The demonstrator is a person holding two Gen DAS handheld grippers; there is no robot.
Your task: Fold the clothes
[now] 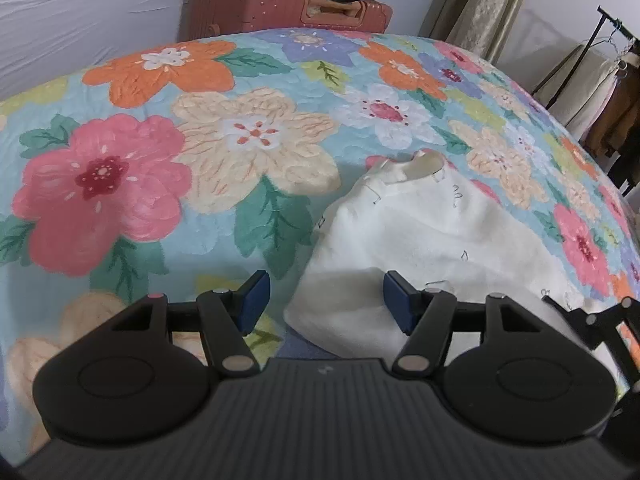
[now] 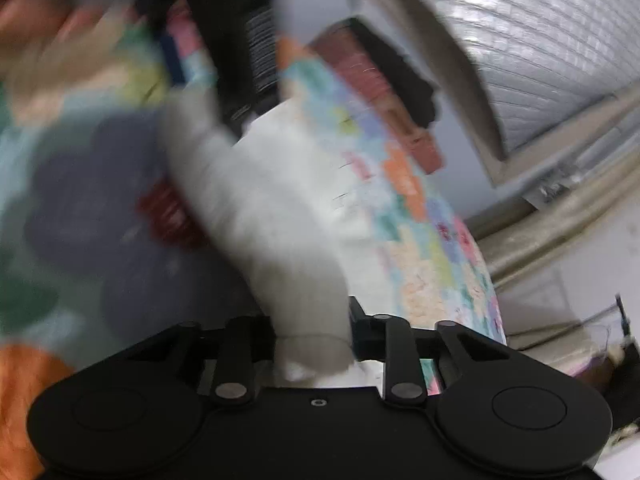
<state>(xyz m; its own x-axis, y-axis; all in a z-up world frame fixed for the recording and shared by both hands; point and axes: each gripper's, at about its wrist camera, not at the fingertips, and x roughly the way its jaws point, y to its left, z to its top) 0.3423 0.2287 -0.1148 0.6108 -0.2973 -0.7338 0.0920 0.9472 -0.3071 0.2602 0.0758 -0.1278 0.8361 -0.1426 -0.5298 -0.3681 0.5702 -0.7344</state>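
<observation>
A white garment (image 1: 424, 240) with small dark marks lies on the floral bedspread (image 1: 168, 152), its collar pointing away. My left gripper (image 1: 326, 300) is open, its blue pads on either side of the garment's near left corner, just above it. In the blurred right wrist view the right gripper (image 2: 312, 340) is shut on a sleeve or edge of the white garment (image 2: 280, 208), which runs up from between the fingers. Part of the right gripper also shows in the left wrist view at the right edge (image 1: 600, 320).
A pink suitcase (image 1: 280, 8) with a black item on top stands behind the bed. Curtains (image 1: 480, 4) and a clothes rack (image 1: 612, 92) with hanging clothes stand to the right. The left gripper's body (image 2: 248, 40) crosses the top of the right wrist view.
</observation>
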